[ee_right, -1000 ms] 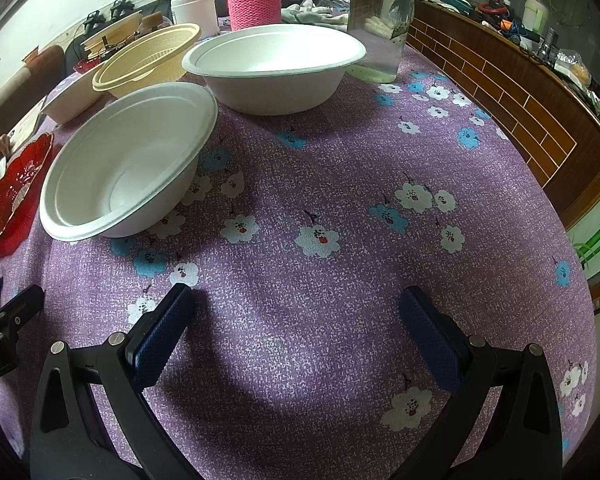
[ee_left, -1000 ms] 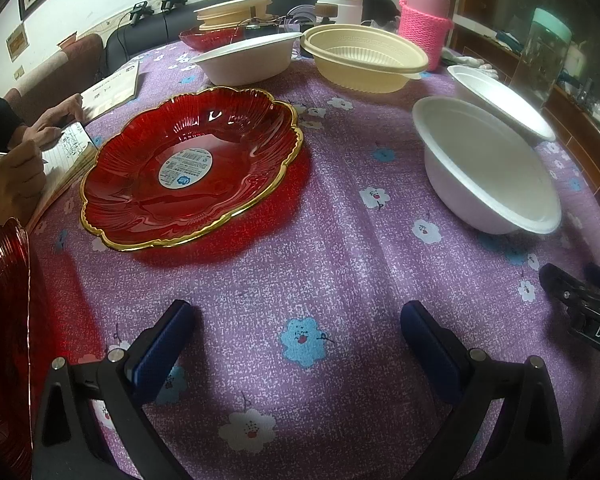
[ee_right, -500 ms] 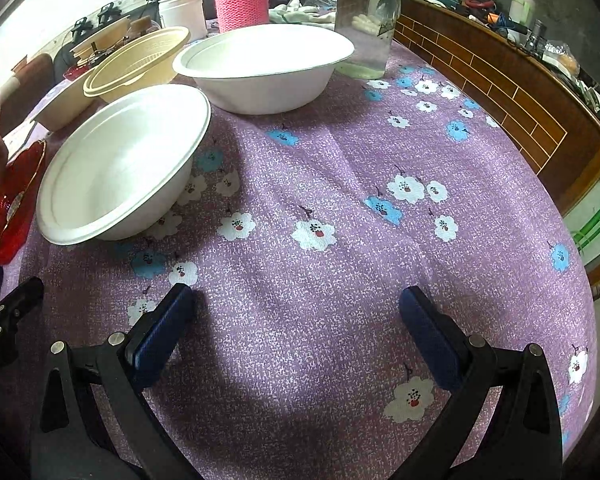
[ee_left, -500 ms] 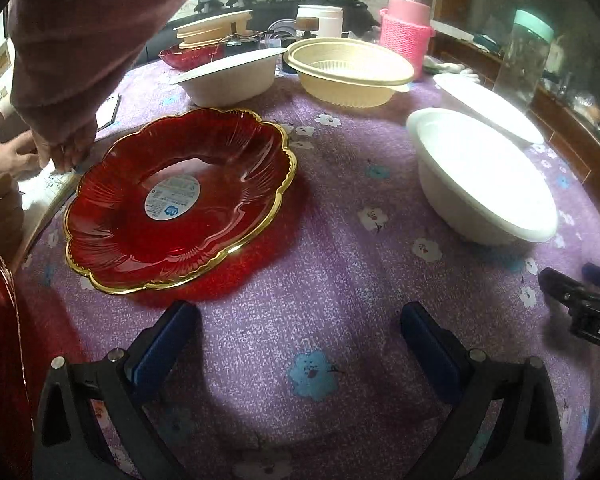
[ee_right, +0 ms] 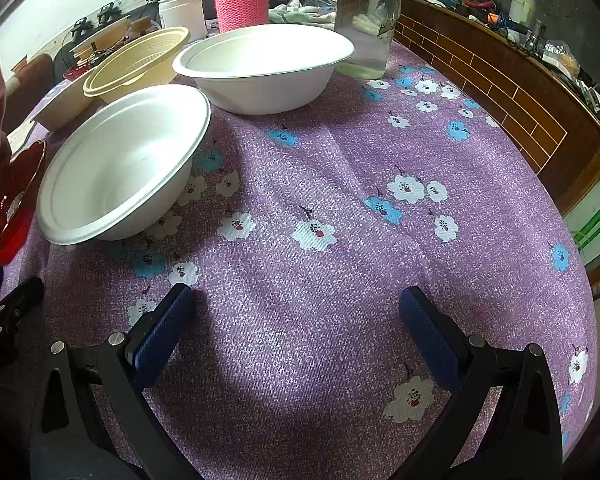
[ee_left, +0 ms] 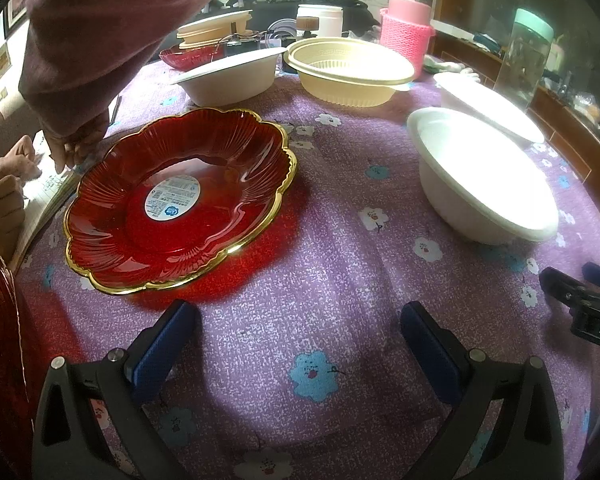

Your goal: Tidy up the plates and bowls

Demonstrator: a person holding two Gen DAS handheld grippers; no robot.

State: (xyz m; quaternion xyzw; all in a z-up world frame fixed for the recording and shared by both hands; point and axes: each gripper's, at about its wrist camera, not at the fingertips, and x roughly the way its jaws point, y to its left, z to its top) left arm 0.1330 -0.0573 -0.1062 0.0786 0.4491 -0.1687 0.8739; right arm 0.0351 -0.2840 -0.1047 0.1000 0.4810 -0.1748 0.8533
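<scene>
Plate (ee_left: 180,204), red with a gilt rim, lies centre left in our left view, just ahead of our left gripper (ee_left: 300,320), jaws wide and empty. Our right gripper (ee_right: 296,308), equally spread, faces a white bowl (ee_right: 120,164) upper left. We should take the plate's near rim squarely.

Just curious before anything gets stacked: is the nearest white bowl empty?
Empty. The right wrist view looks into the white bowl and shows only bare white inside.
</scene>
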